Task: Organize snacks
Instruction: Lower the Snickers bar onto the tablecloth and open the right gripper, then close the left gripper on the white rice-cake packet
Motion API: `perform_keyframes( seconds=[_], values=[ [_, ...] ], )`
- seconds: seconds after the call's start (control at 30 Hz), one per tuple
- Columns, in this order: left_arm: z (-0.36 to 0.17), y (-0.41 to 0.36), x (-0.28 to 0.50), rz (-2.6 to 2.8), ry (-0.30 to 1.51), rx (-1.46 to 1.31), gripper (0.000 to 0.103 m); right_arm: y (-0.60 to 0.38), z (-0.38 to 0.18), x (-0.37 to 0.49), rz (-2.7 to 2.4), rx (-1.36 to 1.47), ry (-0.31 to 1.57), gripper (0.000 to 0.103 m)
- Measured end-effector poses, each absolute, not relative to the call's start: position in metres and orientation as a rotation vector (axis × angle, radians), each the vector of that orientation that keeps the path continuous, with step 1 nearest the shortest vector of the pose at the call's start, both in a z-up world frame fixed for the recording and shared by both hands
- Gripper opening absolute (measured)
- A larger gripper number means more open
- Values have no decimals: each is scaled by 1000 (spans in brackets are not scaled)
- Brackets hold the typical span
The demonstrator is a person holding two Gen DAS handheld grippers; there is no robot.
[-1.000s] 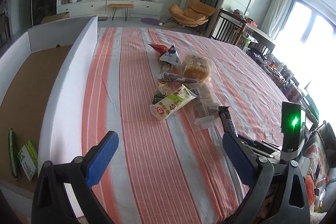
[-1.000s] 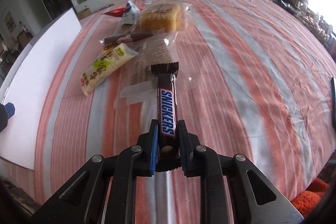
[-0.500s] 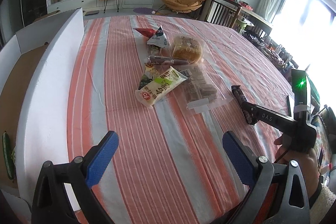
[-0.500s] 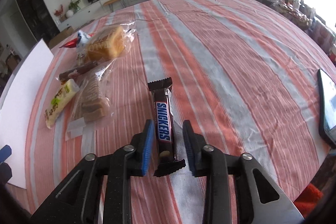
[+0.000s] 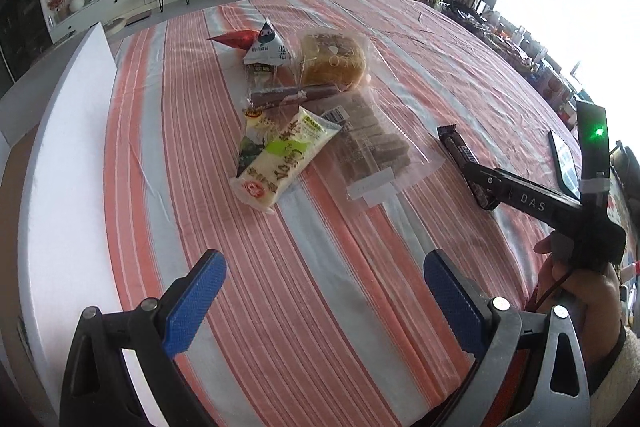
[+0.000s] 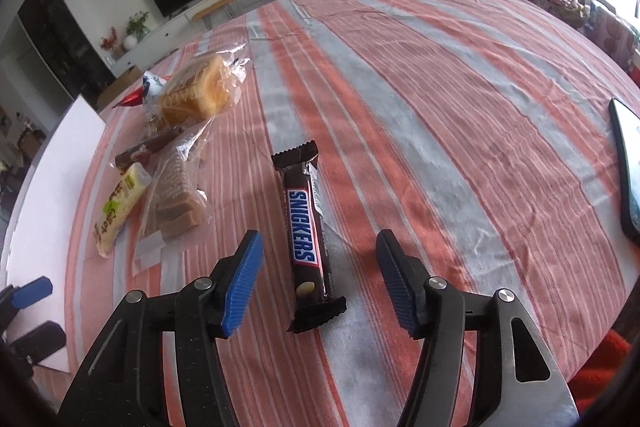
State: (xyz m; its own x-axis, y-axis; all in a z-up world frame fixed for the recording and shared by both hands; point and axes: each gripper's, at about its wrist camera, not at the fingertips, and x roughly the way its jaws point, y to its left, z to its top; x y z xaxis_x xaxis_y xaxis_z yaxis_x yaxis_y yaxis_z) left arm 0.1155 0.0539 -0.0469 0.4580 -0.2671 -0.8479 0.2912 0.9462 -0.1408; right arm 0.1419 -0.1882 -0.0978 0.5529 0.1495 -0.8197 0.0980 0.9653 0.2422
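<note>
A brown Snickers bar (image 6: 306, 233) lies flat on the striped tablecloth between the fingers of my right gripper (image 6: 320, 281), which is open and does not touch it. In the left wrist view the bar (image 5: 460, 153) lies at the right, its near end hidden behind the right gripper's black body. A pile of snacks lies to its left: a white-green packet (image 5: 282, 163), a clear bag of brown wafers (image 5: 374, 143), a bagged bread loaf (image 5: 334, 61), a dark stick (image 5: 296, 95), a white triangular packet (image 5: 266, 47). My left gripper (image 5: 324, 301) is open and empty over bare cloth.
A white-walled cardboard box (image 5: 68, 155) stands along the table's left edge. A dark phone (image 6: 628, 167) lies at the right edge of the table. The person's hand (image 5: 576, 287) holds the right gripper at the right of the left wrist view.
My right gripper carried the Snickers bar to the right of the pile, set it on the cloth and opened. My left gripper swung toward the table's middle.
</note>
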Motion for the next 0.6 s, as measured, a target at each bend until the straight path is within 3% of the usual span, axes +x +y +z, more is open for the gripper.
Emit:
perform_keyframes(
  seconds=[0.27, 0.47, 0.6],
  values=[
    [-47, 53, 158, -301, 1072, 99, 98, -189, -97, 142, 22, 275, 986, 62],
    [-74, 23, 183, -278, 1084, 220, 88, -189, -98, 141, 18, 276, 986, 62],
    [-89, 11, 189, -247, 1088, 304, 88, -193, -98, 140, 17, 297, 982, 62]
  ],
)
